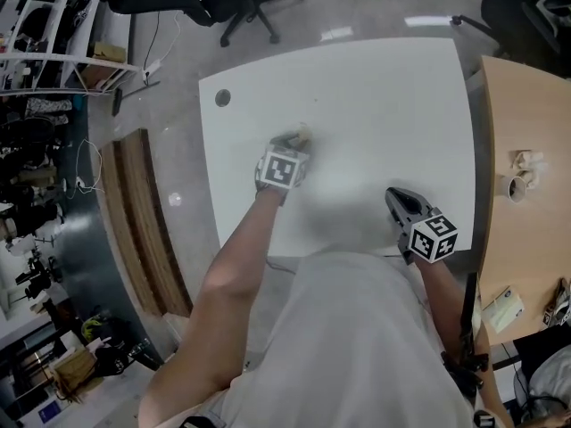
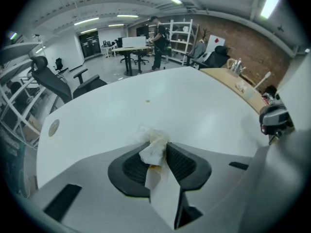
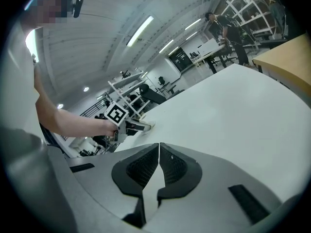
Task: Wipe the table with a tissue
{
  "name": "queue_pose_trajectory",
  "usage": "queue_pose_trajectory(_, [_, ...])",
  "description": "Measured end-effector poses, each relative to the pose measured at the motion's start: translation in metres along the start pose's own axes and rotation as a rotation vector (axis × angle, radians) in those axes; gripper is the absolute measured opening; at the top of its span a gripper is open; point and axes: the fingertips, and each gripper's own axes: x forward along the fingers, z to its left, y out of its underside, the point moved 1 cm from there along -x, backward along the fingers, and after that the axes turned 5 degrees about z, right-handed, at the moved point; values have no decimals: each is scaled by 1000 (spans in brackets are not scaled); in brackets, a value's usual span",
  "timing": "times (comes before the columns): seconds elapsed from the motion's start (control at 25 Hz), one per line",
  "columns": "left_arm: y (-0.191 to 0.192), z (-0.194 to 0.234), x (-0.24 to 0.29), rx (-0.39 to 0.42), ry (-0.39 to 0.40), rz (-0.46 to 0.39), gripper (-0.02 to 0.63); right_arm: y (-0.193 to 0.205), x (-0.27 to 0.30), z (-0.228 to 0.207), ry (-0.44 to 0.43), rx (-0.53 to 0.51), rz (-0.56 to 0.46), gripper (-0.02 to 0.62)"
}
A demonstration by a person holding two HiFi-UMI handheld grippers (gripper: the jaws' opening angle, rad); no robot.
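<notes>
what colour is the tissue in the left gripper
Tissue is white with a brownish stain, clearest in the left gripper view.

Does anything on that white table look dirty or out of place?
A small brownish speck sits on the white table beyond the crumpled tissue held in the left gripper, and the tissue itself carries a brownish stain. Nothing else stands out.

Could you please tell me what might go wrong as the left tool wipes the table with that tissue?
1. The tissue is a small wad pinched in the left tool, with little of it past the tips, so the hard tips might scrape the white table instead.
2. The tissue shows a brownish stain, which could smear onto the surface.
3. A small speck lies farther out on the table and could be missed.
</notes>
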Motion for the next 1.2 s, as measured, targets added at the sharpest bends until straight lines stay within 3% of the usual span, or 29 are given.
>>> queue_pose_trajectory(0.16, [-6,-26,-3,2,80,-42,103,-3,4,5,-8,-4,5,17])
queue_pose_trajectory(0.36, [-31,22,-6,-119,22,-146,104,-11,-1,-1,9,-4,-6,17])
queue_pose_trajectory(0.48, [-52,49,4,-168,18,-147,103,-11,-6,-8,23,8,-15,17])
queue_pose_trajectory(0.64, [-75,65,17,-169,8,-128,103,-7,-12,-11,36,28,-21,17])
queue_pose_trajectory(0.76, [-84,66,24,-129,-19,-102,103,-5,-16,-17,47,41,-26,17])
queue_pose_trajectory(0.96, [-92,68,26,-9,-133,-34,103,-7,-18,-20,51,46,-41,17])
queue_pose_trajectory(1.2, [-98,61,28,144,-131,38,101,-1,-19,-21,52,62,-41,17])
